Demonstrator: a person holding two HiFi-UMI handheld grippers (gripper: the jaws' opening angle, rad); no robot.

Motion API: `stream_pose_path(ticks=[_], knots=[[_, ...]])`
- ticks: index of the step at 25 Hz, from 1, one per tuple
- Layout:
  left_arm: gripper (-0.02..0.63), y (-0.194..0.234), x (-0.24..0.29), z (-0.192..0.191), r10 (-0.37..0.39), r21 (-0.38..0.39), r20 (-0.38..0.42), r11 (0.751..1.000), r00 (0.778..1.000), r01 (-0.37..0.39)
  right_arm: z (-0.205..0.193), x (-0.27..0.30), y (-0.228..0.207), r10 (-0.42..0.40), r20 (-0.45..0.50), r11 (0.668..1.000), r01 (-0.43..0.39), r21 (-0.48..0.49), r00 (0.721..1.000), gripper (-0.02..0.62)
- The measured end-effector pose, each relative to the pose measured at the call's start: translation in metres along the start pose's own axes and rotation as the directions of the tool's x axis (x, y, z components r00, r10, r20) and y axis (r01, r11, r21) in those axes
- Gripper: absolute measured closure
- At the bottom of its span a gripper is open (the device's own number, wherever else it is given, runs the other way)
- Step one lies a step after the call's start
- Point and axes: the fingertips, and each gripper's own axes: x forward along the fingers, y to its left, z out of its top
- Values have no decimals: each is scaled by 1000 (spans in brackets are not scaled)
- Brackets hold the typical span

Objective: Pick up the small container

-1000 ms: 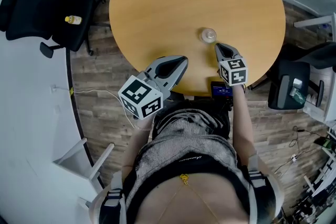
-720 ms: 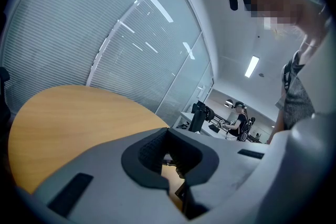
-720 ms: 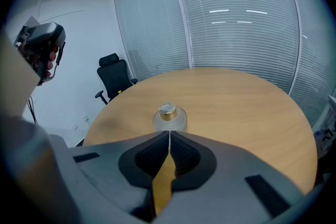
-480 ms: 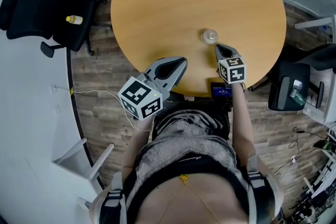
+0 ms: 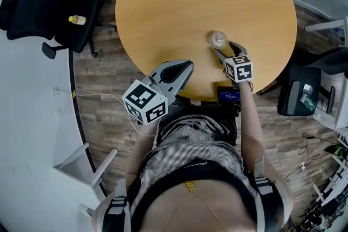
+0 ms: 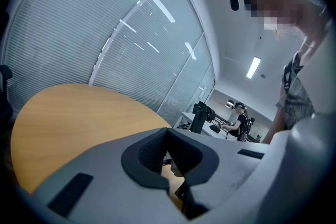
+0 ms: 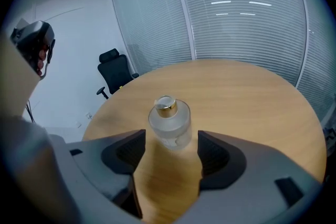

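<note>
right gripper (image 5: pixel 225 50) (image 7: pixel 169 148): grey two-jaw tool with a white marker cube, held over the near right part of the round light-wood table (image 5: pixel 179 2) (image 7: pixel 252 97); we log its jaws as opening, standing wide, with the dark ribbed pads pressing on nothing

small round container of frosted glass with a gold cap (image 5: pixel 218 38) (image 7: pixel 169 122): upright on the table at the mouth of the right gripper; in the right gripper view its body sits between the two jaw tips with a gap on either side; we see no pad touching it, and it rests on the wood, not lifted

left gripper (image 5: pixel 182 69) (image 6: pixel 169 161): same grey make with a larger marker cube, held at the table's near edge, well apart from the container; we read its jaws as drawn together with nothing between them, only a sliver of tabletop showing past the pads

black office chair (image 5: pixel 49 11): left of the table, with a small yellow object (image 5: pixel 75 20) lying on its seat

dark device with a lit blue screen (image 5: pixel 229 94): just beside the table's near edge, below the right gripper in the head view

glass wall with slatted blinds (image 7: pixel 236 13) (image 6: pixel 79 34): behind the table in both gripper views

wood-plank floor (image 5: pixel 103 79): we note it around the table's near side
</note>
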Motion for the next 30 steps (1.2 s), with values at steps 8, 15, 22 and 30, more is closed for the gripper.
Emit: stream_pose_path(ticks=[8,15,22,30], knots=[[601,11,-8,2,30,-5,-6,1000,1000,-30,3,27,0,-22,-18,998,21,-53,1000,265],[601,20,-11,2,54,-7,-20,999,998,-54,7,45,-2,-36,7,999,36,-37,999,256],[601,28,-17,5,62,-6,-18,998,998,-62,15,57,0,-68,38,996,70,-54,997,256],[601,29,-23,5,63,-10,-17,998,998,-63,18,57,1,-89,59,993,93,-78,994,256]])
